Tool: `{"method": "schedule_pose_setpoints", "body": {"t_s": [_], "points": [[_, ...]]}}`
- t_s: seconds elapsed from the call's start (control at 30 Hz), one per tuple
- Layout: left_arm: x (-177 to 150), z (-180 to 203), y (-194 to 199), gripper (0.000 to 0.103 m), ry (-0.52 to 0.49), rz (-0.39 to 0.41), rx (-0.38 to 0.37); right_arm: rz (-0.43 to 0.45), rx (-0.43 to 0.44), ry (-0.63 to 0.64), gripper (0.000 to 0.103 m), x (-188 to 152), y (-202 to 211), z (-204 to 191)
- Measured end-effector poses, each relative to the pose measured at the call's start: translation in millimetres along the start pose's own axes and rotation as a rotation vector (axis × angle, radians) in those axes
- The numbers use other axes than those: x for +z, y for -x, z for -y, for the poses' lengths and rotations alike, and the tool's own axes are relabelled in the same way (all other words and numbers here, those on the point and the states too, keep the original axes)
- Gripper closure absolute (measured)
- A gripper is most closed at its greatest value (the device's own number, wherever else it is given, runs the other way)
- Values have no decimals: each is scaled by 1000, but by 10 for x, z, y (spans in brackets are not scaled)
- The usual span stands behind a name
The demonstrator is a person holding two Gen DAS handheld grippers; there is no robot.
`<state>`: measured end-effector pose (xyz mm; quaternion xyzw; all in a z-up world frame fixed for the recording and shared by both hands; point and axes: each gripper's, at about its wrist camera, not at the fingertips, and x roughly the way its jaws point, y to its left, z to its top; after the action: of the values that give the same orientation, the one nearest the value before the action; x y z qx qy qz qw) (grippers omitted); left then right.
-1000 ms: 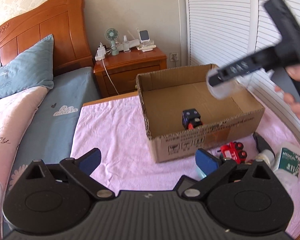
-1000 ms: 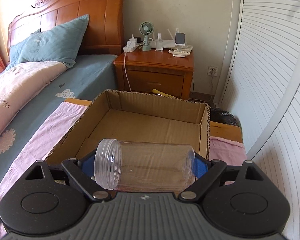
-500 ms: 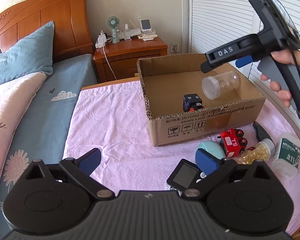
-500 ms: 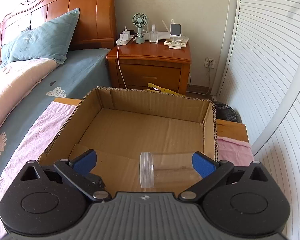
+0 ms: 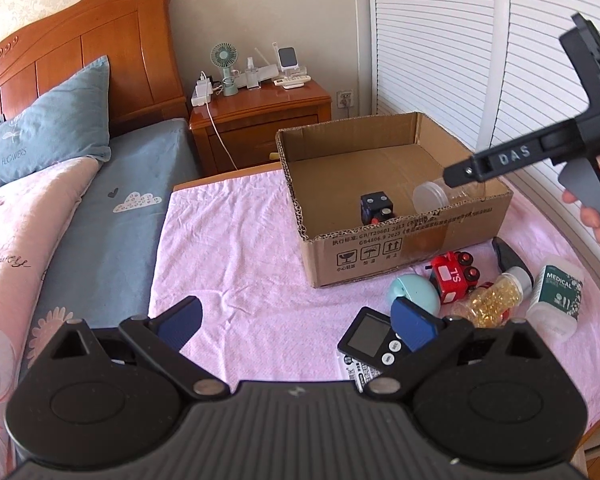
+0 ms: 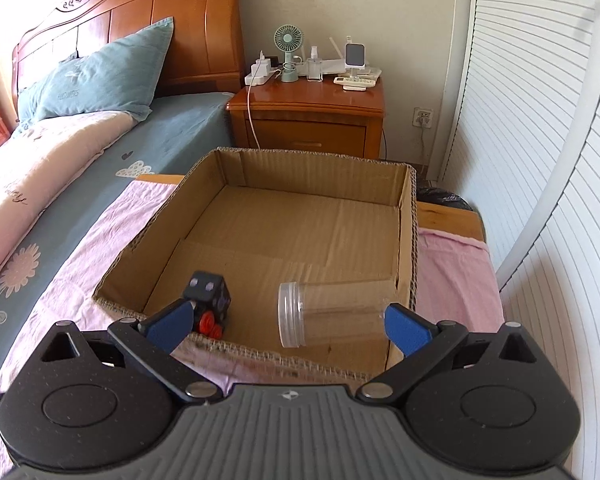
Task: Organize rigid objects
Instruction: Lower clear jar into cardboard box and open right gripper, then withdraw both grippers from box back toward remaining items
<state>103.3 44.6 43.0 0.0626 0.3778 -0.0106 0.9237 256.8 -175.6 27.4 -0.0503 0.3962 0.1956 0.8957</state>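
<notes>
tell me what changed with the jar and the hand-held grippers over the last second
The right hand-held gripper has just opened and let go of the clear jar, which dropped into the cardboard box and now lies on its side beside the black cube toy. The left hand-held gripper stayed open and empty; the items on the pink cloth kept their places.

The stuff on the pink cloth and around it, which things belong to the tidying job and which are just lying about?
Part of the job:
cardboard box
clear jar and black cube, already in the box
red toy train, blue ball, capsule bottle, medical bottle, small timer, waiting on the cloth

Just lying about:
pillow
nightstand
desk fan
</notes>
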Motion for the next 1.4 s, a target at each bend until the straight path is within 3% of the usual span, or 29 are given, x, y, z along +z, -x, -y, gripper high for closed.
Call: {"method": "schedule_pose_setpoints", "body": {"t_s": [0.2,0.4,0.67,0.9,1.4], "points": [[-261,23,-46,3,-4,-10,-10,-23,10,-8,0,-379,189,58],[-513,73,-171,3,40,-47,-85,-59,-2,-59,0,-759,231,266],[-565,214,-229,3,19,-43,-130,-121,27,-163,0,-1124,210,531],[-619,232,-307,3,12,-59,-160,-164,31,-189,0,-1324,348,493],[-652,210,-658,3,19,-101,-214,-220,-152,-100,0,-1713,293,86]]}}
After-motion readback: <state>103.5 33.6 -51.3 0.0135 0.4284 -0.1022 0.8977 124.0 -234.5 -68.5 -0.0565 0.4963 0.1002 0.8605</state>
